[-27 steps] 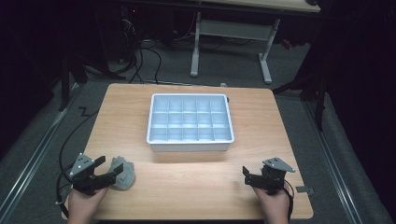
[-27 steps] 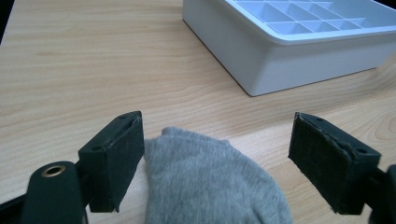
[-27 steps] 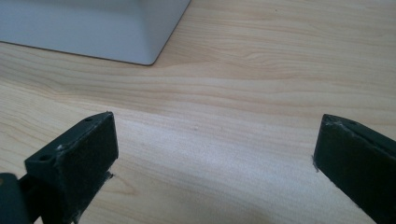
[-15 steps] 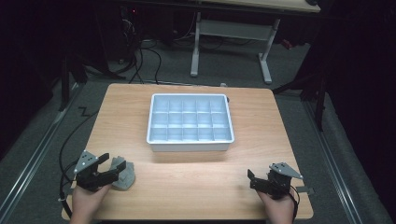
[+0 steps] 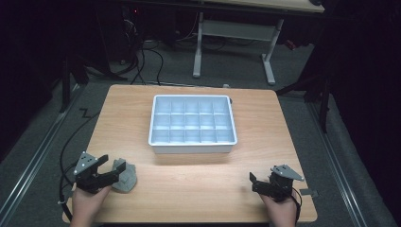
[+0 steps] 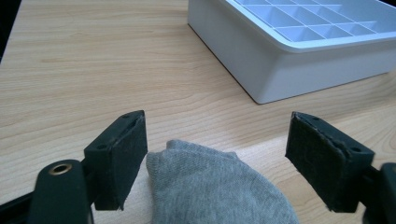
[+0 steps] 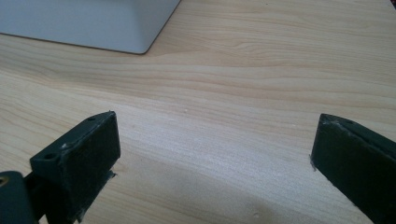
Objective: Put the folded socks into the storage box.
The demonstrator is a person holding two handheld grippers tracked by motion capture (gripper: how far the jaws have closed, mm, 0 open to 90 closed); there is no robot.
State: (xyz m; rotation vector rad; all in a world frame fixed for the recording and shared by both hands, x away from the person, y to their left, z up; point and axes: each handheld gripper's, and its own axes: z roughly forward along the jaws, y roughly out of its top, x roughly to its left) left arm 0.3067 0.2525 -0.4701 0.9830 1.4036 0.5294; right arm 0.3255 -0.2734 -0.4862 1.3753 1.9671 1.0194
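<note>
Straddling grey sock point(image 6: 212, 186), left gripper point(image 6: 217, 154) open, near table point(image 5: 198, 198) edge.

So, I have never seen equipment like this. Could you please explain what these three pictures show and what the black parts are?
A person sits at a wooden table and holds a hand-held gripper in each hand. The high view looks down from above: the left gripper is at the lower left, the right gripper at the lower right. The other two pictures come from small cameras riding on the grippers, so the black blocks are their own jaws. On the table stands a white tray with many empty compartments. A grey cloth lies between the left gripper's open jaws, touching the one pad but not squeezed. The right gripper is open over bare wood.
</note>
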